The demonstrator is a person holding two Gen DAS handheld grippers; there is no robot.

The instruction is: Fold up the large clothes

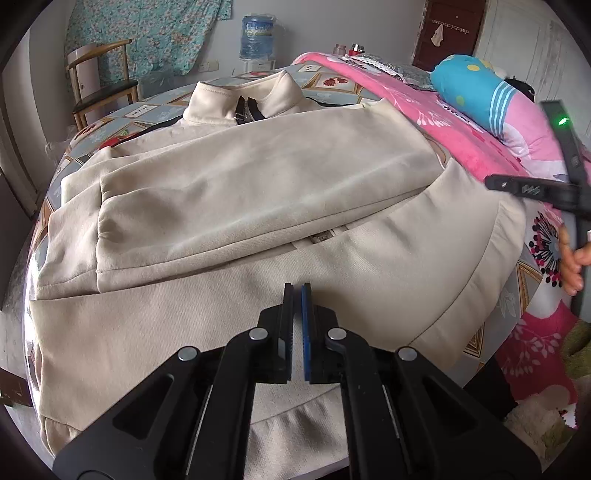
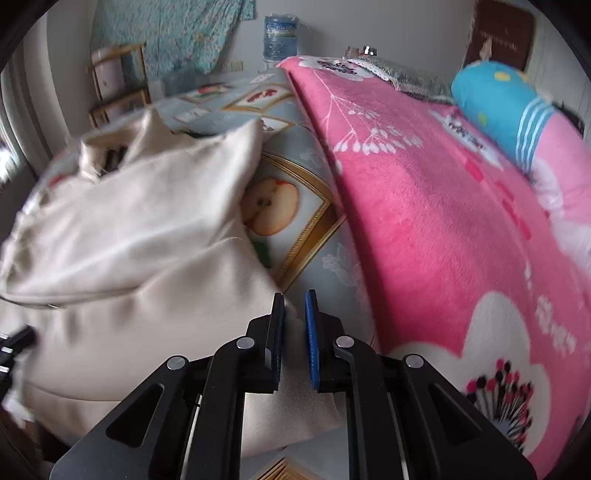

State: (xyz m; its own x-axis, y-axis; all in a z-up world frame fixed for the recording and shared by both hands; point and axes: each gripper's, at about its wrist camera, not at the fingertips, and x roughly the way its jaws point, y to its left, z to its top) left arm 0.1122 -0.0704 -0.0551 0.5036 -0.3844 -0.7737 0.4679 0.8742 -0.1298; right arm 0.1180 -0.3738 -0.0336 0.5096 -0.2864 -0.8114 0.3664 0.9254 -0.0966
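A cream zip-collar jacket point(image 1: 258, 177) lies spread on the bed, collar at the far end, with one sleeve folded across its chest. My left gripper point(image 1: 297, 291) hangs over the jacket's lower body near the hem. Its jaws are shut, and I cannot tell whether any cloth is pinched. In the right wrist view the jacket point(image 2: 129, 221) fills the left half, blurred. My right gripper point(image 2: 294, 299) is at its right-hand edge, shut on a fold of the cream cloth that fills the gap between the pads. In the left wrist view, the right gripper point(image 1: 496, 182) enters from the right edge, held by a hand point(image 1: 572, 266).
A pink floral blanket point(image 2: 424, 203) lies right of the jacket, with a blue plush pillow point(image 2: 498, 99) on it at the far end. The bed sheet point(image 2: 314, 173) has a fruit print. Beyond the bed stand a wooden chair point(image 1: 99, 81) and a water jug point(image 1: 256, 35).
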